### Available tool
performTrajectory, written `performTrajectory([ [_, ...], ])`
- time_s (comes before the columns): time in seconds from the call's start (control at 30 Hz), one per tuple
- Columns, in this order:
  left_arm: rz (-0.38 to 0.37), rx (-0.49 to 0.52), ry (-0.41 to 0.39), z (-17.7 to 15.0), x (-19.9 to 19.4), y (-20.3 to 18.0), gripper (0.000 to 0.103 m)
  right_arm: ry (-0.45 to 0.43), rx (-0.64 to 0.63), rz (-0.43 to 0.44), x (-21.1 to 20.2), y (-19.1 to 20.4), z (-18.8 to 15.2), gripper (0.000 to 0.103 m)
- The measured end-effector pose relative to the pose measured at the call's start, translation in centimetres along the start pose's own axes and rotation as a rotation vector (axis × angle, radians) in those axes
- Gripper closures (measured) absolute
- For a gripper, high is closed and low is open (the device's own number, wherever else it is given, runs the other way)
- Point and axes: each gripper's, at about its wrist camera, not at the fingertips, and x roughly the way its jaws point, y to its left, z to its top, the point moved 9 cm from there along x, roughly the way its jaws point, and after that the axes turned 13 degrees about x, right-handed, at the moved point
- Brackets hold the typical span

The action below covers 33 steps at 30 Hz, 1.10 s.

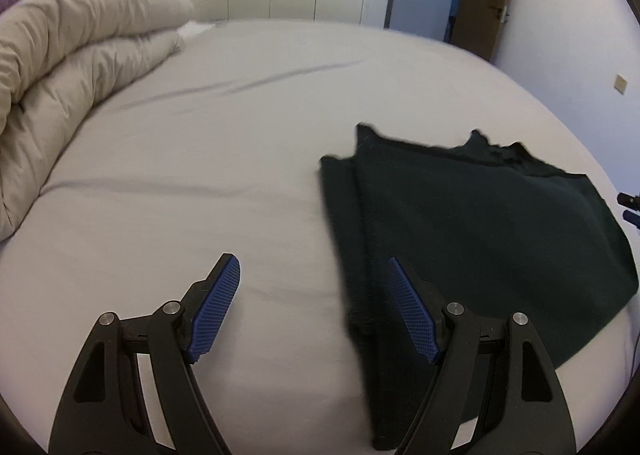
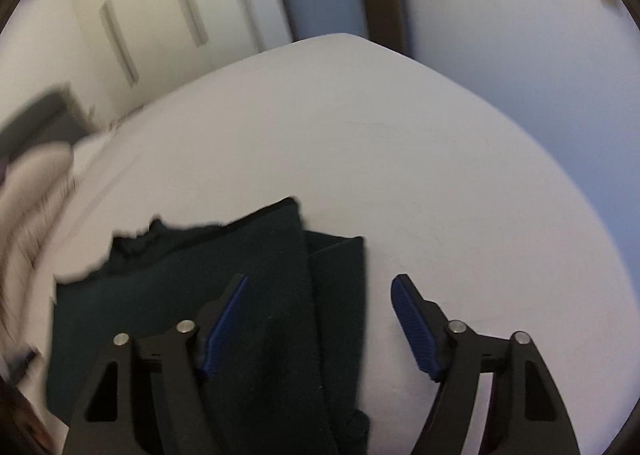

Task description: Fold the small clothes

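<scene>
Dark green garment (image 1: 460, 223) lies partly folded on a bed's pale sheet (image 1: 240, 159). Only the left camera shows the rolled beige duvet (image 1: 72, 67) at 10 o'clock. The left claw (image 1: 316, 287), wide open and empty, straddles the garment's left edge; the right claw (image 2: 320, 295), equally open and empty, straddles its right edge.

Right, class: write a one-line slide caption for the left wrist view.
Open left tool above a dark green garment partly folded on the grey bed.

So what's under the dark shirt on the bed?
Around the dark shirt you see only the grey bed sheet, so it lies on that. Anything beneath the cloth is covered and can't be seen.
</scene>
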Motion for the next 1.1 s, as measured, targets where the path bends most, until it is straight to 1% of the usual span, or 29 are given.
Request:
performTrajectory([
  [0.03,-0.003,0.011,-0.022,0.4,-0.4,-0.5,0.027,0.002,0.059,0.010,0.2,-0.8,0.3,0.029],
  [0.07,-0.020,0.036,-0.046,0.7,-0.8,-1.4,0.027,0.002,0.084,0.015,0.0,-1.3,0.4,0.029],
  [0.1,-0.029,0.054,-0.053,1.0,-0.8,-2.0,0.027,0.002,0.101,0.016,-0.1,-1.8,0.6,0.030],
  [0.17,-0.037,0.097,-0.052,1.2,-0.6,-3.3,0.027,0.002,0.108,0.026,-0.1,-2.0,0.7,0.030],
  [0.2,-0.040,0.107,-0.048,1.3,-0.4,-3.7,0.027,0.009,0.116,0.044,0.1,-2.0,0.9,0.031],
  [0.27,-0.050,0.100,-0.039,1.0,-0.1,-4.1,0.027,0.024,0.132,0.066,0.7,-1.8,1.0,0.033],
  [0.3,-0.055,0.092,-0.033,0.8,0.1,-4.2,0.027,0.038,0.137,0.079,1.1,-1.6,1.0,0.037],
  [0.37,-0.063,0.085,-0.025,0.4,0.2,-4.3,0.027,0.080,0.122,0.122,1.7,-0.6,0.7,0.038],
  [0.4,-0.062,0.085,-0.019,0.3,0.4,-4.3,0.027,0.110,0.102,0.124,2.3,-0.2,0.4,0.038],
  [0.47,-0.064,0.085,-0.011,0.1,0.5,-4.3,0.027,0.158,0.056,0.084,3.6,0.4,-0.3,0.040],
  [0.5,-0.065,0.084,-0.008,0.0,0.6,-4.3,0.027,0.169,0.048,0.084,4.0,0.6,-0.5,0.042],
  [0.53,-0.065,0.082,-0.008,-0.1,0.7,-4.3,0.027,0.192,0.036,0.087,4.5,1.0,-0.9,0.048],
  [0.57,-0.066,0.081,-0.008,-0.1,0.7,-4.3,0.027,0.201,0.022,0.076,4.8,1.2,-1.1,0.051],
  [0.63,-0.071,0.082,-0.001,-0.2,1.0,-4.3,0.027,0.204,0.003,0.063,5.0,1.3,-1.3,0.063],
  [0.67,-0.071,0.082,0.001,-0.3,1.1,-4.3,0.027,0.209,0.002,0.064,5.0,1.3,-1.4,0.066],
  [0.7,-0.071,0.082,0.001,-0.3,1.1,-4.3,0.027,0.212,0.001,0.061,4.9,1.1,-1.4,0.077],
  [0.73,-0.071,0.082,0.000,-0.3,1.2,-4.3,0.027,0.208,-0.001,0.059,4.6,1.0,-1.4,0.082],
  [0.8,-0.070,0.082,0.001,-0.3,1.2,-4.3,0.027,0.199,-0.011,0.063,4.0,1.0,-1.4,0.084],
  [0.9,-0.071,0.081,0.003,-0.4,1.4,-4.3,0.027,0.191,-0.015,0.059,3.0,1.1,-1.5,0.084],
  [1.0,-0.078,0.072,0.014,-0.7,1.8,-4.1,0.027,0.180,0.044,0.063,2.4,0.3,-1.6,0.082],
  [1.1,-0.086,0.054,0.029,-1.1,2.3,-3.8,0.027,0.204,0.036,0.078,2.3,0.1,-2.6,0.081],
])
